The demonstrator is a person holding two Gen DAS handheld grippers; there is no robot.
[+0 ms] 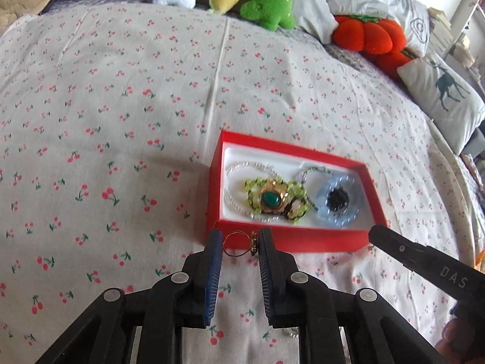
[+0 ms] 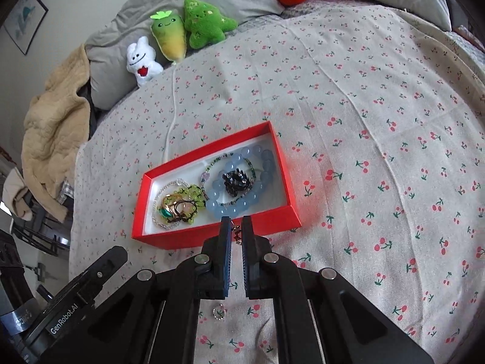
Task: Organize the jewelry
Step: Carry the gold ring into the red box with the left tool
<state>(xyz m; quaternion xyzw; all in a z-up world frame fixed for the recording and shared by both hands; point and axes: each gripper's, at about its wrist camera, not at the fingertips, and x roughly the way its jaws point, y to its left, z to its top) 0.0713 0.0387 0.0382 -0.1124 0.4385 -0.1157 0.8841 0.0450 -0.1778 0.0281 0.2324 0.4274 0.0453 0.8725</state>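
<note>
- A gold ring (image 1: 239,244) sits pinched between the pads of the left hand-held gripper (image 1: 239,242), just before the red box (image 1: 291,239).
- The right hand-held gripper (image 2: 235,233) pinches a small red-and-gold trinket (image 2: 236,234) at the box's near wall.
- Beaded bracelets (image 2: 242,182) fill the box on the cherry-print bed (image 1: 121,121).

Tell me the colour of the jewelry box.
Red box with white lining, clearest in the left wrist view.

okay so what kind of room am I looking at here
Most likely a bedroom: the work surface is a bed under a cherry-print sheet, with pillows and plush toys along its far edge, and framed pictures on the wall.
</note>
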